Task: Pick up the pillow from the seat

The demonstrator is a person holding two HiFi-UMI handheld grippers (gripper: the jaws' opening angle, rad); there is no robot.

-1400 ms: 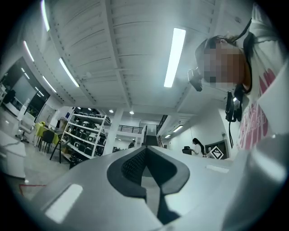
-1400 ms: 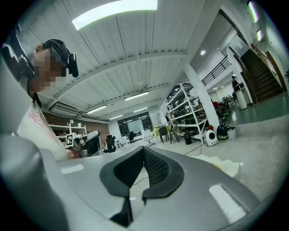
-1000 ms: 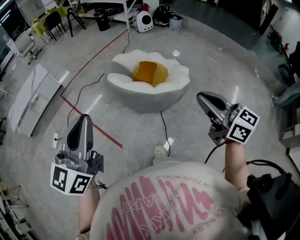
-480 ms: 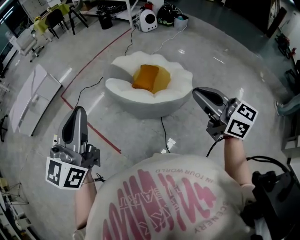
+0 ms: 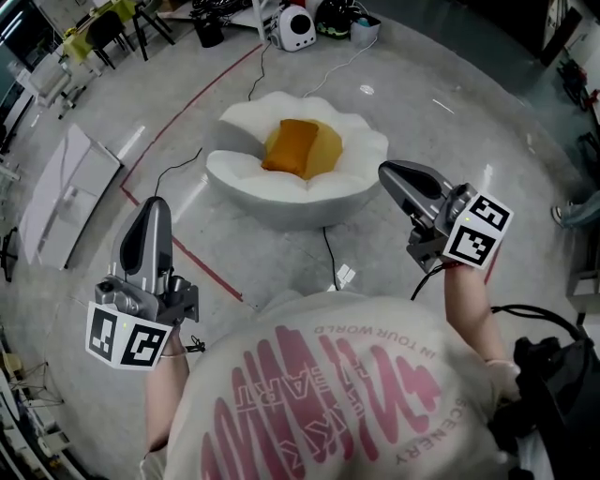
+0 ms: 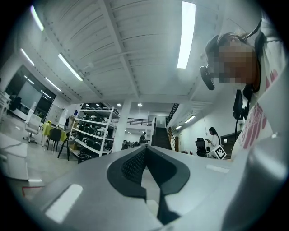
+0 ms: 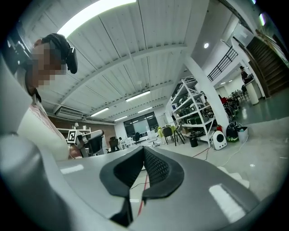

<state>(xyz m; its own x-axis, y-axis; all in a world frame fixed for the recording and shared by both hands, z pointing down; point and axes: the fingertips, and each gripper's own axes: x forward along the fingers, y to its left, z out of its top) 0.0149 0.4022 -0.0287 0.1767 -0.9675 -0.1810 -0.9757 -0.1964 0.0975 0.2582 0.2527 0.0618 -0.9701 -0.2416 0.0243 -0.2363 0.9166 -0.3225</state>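
Note:
An orange pillow (image 5: 302,148) lies in the hollow of a white, petal-edged round seat (image 5: 246,169) on the floor ahead in the head view. My left gripper (image 5: 157,208) is held up at the left, well short of the seat, jaws shut and empty. My right gripper (image 5: 386,172) is raised at the right, its tip close to the seat's right edge in the picture, also shut with nothing in it. Both gripper views look out level across the room, with the tips (image 6: 145,149) (image 7: 143,150) together. Neither shows the pillow.
A black cable (image 5: 330,258) and a red floor line (image 5: 187,253) run across the grey floor before the seat. White panels (image 5: 61,192) lie at the left. A white round device (image 5: 297,26), chairs and shelving (image 6: 92,133) stand at the far side.
The seat and pillow have shifted up and nearer in the head view as I step toward them. Both grippers stay shut and raised, and have risen a little.

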